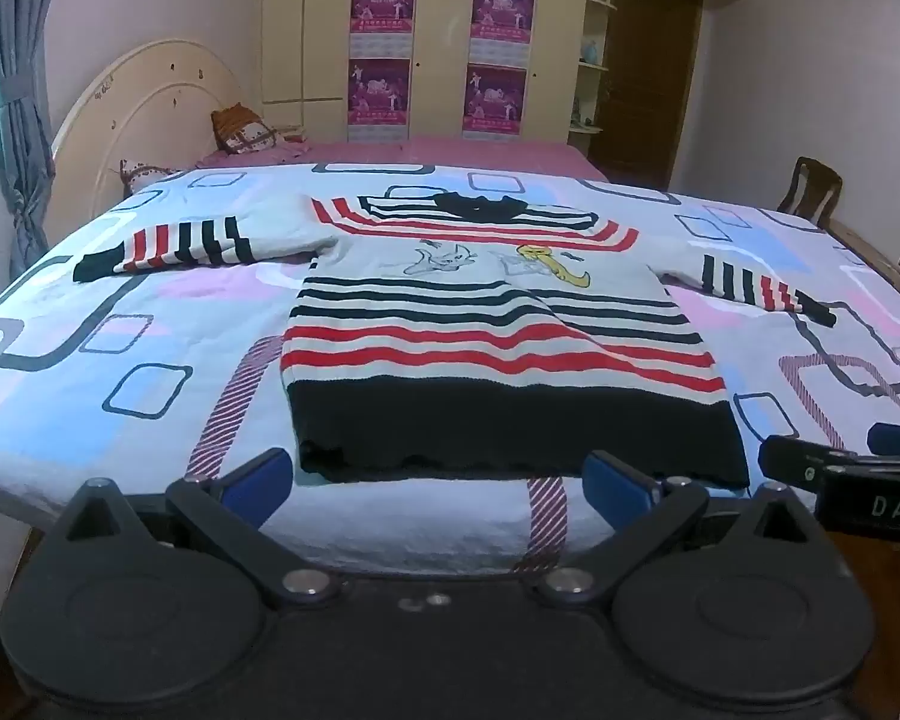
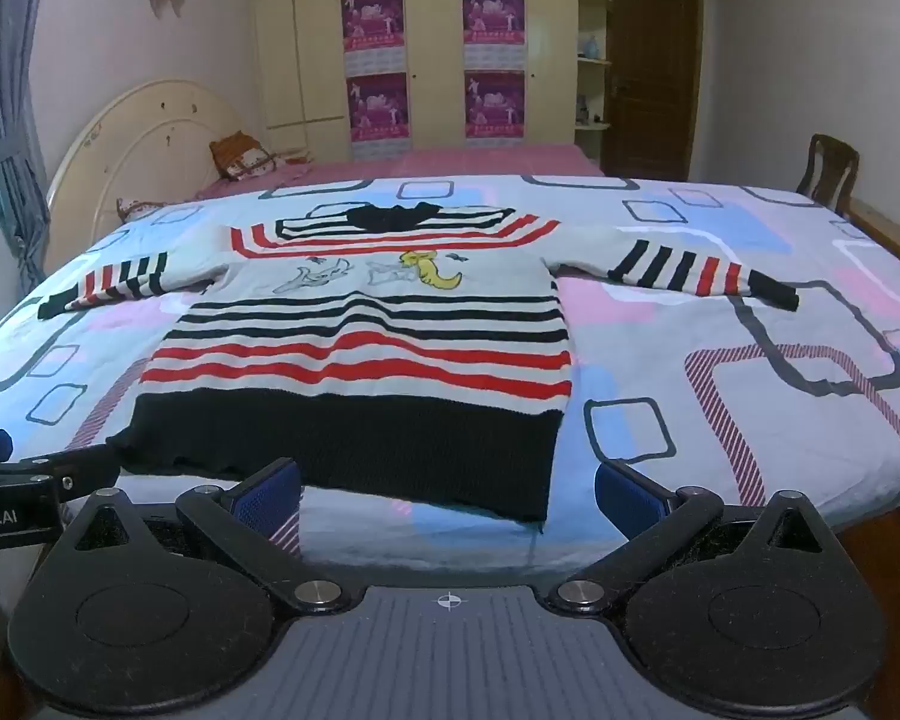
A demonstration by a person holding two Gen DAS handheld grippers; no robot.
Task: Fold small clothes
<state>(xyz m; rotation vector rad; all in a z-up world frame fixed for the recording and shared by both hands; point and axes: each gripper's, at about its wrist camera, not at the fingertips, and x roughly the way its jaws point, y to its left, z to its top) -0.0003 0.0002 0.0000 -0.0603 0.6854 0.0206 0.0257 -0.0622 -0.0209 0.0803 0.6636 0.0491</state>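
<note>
While the striped sweater (image 1: 498, 330) lies spread flat on the bed's patterned quilt (image 1: 150, 360), front side up with both sleeves stretched out to left and right, the two tools wait at the near edge of the bed with nothing in them. Seen from the left wrist camera, the left tool (image 1: 438, 483) is spread wide, its blue-padded fingers (image 1: 258, 480) standing on either side of the sweater's black hem band (image 1: 510, 432), just short of the cloth and apart from it. At the right edge of that view the right tool (image 1: 858, 462) shows from the side. From the right wrist camera, the right tool (image 2: 444, 492) is likewise fully released, its fingers (image 2: 624, 495) bracketing the near right corner of the hem without touching it, and the left tool (image 2: 36, 468) pokes in at the left edge. The sweater has a black collar at the far end, red and black stripes across chest and body, and cartoon figures (image 2: 378, 273) on the pale chest panel. Beyond the quilt lie a pink sheet (image 2: 480, 159), a headboard (image 2: 150, 144) at far left, a wardrobe with pink posters (image 2: 378, 108) and a brown door (image 2: 654, 72); a wooden chair (image 2: 831, 171) stands at far right.
</note>
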